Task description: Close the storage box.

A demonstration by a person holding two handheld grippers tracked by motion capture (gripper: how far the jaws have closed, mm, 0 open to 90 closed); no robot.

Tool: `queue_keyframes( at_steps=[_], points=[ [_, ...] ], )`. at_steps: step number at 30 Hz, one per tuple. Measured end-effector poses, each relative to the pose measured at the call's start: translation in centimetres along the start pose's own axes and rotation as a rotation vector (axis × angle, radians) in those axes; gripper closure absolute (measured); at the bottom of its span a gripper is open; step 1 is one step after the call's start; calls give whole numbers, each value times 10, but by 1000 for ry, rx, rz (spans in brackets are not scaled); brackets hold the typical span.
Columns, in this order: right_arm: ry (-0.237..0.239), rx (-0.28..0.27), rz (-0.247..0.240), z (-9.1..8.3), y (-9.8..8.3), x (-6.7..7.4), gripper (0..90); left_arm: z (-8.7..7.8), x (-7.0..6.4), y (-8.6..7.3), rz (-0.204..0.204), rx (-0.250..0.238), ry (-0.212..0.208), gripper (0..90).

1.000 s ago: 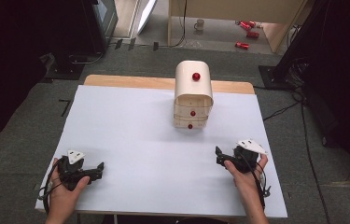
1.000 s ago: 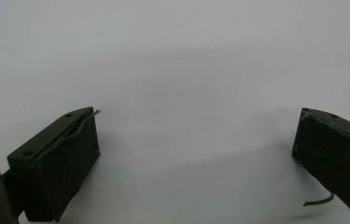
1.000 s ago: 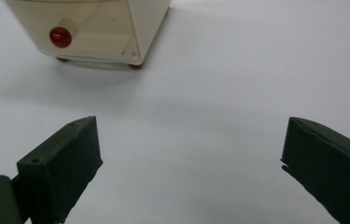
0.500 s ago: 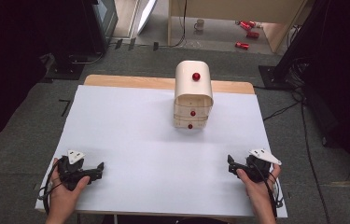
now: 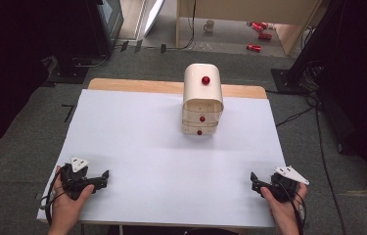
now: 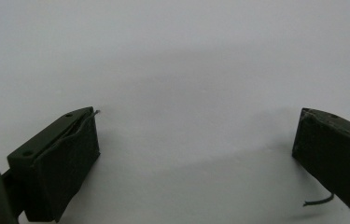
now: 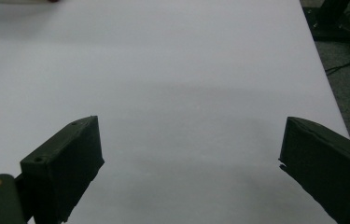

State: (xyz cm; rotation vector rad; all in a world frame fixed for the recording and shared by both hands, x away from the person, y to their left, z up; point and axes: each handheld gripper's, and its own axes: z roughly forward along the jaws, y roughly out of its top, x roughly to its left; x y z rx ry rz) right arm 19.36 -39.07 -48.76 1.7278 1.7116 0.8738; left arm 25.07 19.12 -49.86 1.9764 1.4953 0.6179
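Both grippers (image 5: 103,175) (image 5: 253,179) rest wide apart, holding nothing

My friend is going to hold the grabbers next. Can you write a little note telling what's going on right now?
Left gripper: open, holding nothing, low over the near left corner of the white table.
Right gripper: open, holding nothing, near the right front corner.
The small wooden drawer chest with red knobs stands upright at the far middle of the table, well away from both grippers. One knob is on top, two on the front drawers, which look shut.
Done: nothing visible; the chest is untouched.
Left: probably reach forward to the chest and work a drawer by its knob.
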Motion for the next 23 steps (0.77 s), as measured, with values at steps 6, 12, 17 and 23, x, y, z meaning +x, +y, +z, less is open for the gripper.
queue_keyframes(
  at_steps=[6, 12, 17, 23],
  points=[
    [-6, 28, -14, -4, -9, -10, 58, 0, 0, 0, 0, 0, 0, 4],
    [-12, 73, -59, 1, -18, -7, 62, 0, 0, 0, 0, 0, 0, 4],
    [-6, 58, -62, 1, -20, -7, 66, 0, 0, 0, -2, 0, 0, 4],
    [-9, 56, -67, 1, -20, -7, 67, 0, 0, 0, -1, -1, 0, 4]
  ],
)
